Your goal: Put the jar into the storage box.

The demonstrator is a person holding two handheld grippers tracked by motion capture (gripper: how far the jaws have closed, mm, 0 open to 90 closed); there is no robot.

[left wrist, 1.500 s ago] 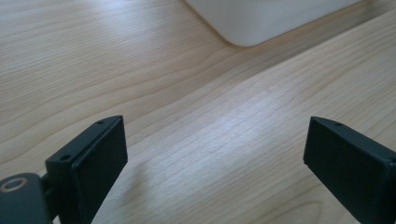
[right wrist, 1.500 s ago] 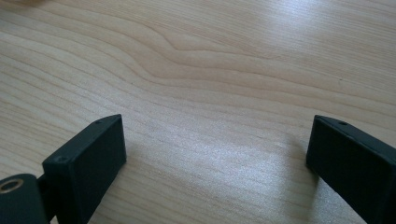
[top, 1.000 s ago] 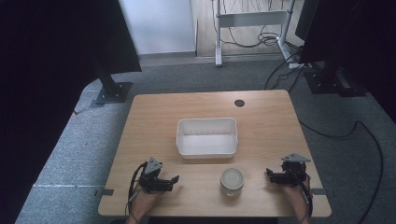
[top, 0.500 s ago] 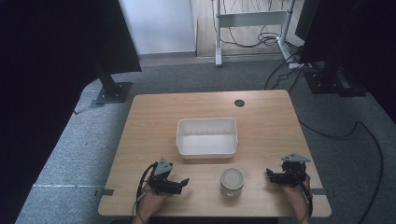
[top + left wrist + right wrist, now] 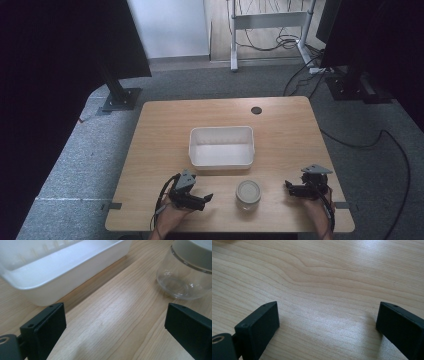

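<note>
High view: glass jar (image 5: 248, 193) with lid upright near front edge of table (image 5: 280, 125), between both grippers. Left gripper (image 5: 206, 199) closer, jaws wide apart, holding nothing, pointing toward jar. Right gripper (image 5: 289, 187) spread wide too, holding nothing. White tub (image 5: 221, 146) just behind jar.

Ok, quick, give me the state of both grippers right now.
Left gripper: open, jaws wide apart, holding nothing, aimed toward the glass jar.
Right gripper: open, jaws wide apart, holding nothing, over bare table.
</note>
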